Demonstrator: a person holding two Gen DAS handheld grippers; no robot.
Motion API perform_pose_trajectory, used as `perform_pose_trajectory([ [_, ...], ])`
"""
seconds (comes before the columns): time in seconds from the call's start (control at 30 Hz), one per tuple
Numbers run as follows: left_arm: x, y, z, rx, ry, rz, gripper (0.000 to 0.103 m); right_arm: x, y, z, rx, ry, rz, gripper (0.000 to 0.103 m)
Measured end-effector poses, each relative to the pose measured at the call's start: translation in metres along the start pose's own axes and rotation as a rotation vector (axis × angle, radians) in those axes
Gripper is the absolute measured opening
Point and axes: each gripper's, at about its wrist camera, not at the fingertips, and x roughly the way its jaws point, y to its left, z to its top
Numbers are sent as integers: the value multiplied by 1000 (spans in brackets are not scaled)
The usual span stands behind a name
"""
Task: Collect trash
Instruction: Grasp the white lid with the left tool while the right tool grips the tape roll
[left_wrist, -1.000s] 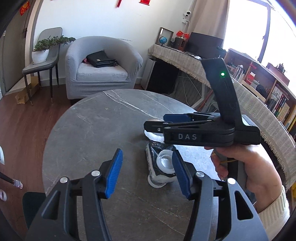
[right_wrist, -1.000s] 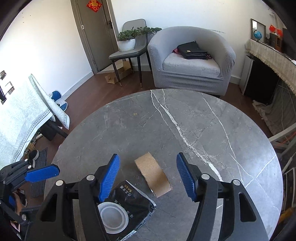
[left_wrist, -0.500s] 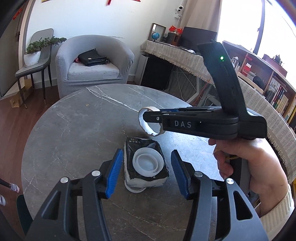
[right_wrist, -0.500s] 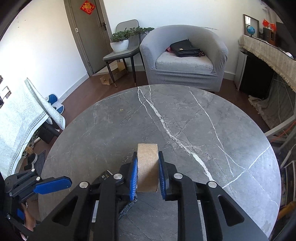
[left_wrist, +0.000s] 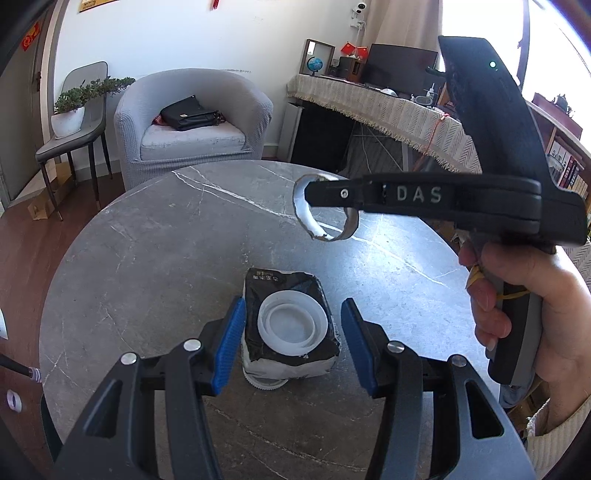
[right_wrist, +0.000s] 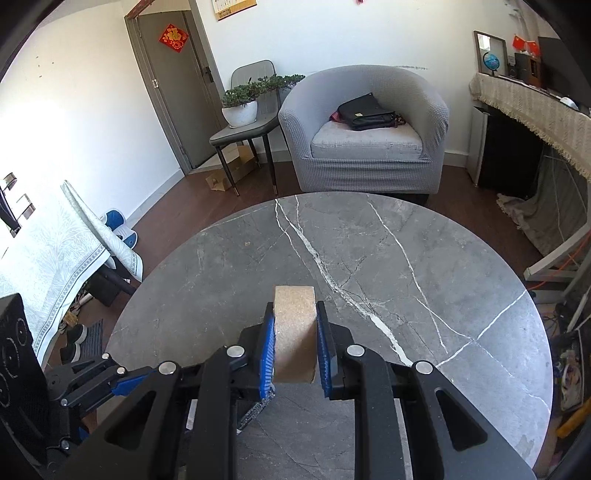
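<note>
My right gripper is pinching a cardboard tape core across its width, both blue pads flat against its edges. In the left wrist view the same ring hangs in the air above the far right part of the marble table, clear of the surface. I judge it feather-light and fairly stiff, but hollow, so a harder squeeze would crush it oval. The hold across the rim edges looks right to me, with no reason to shift it.

My left gripper stands spread, its pads either side of the black pouch on the near middle of the table. The left pad looks very close to the pouch's side, the right one apart from it. I cannot say for sure whether the left pad touches. A white plastic lid lies loose on top of the pouch, and another white round piece peeps out from beneath its near edge.

The pouch looks soft and crinkly, likely slippery film. I would take it by its sides, low down, and keep it level, since the lid could slide off if it tilts.
</note>
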Motion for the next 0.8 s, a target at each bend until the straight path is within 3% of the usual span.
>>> perform_pose_trajectory([
  [0.1,6,-3,-2,30,17,49,52,-4,2,4,12,-18,24,20],
  [0.3,11,3,-1,0,35,41,42,-3,14,7,-3,-25,48,20],
  [0.8,-27,36,-6,-84,-3,33,42,-3,65,18,-18,-53,161,20],
])
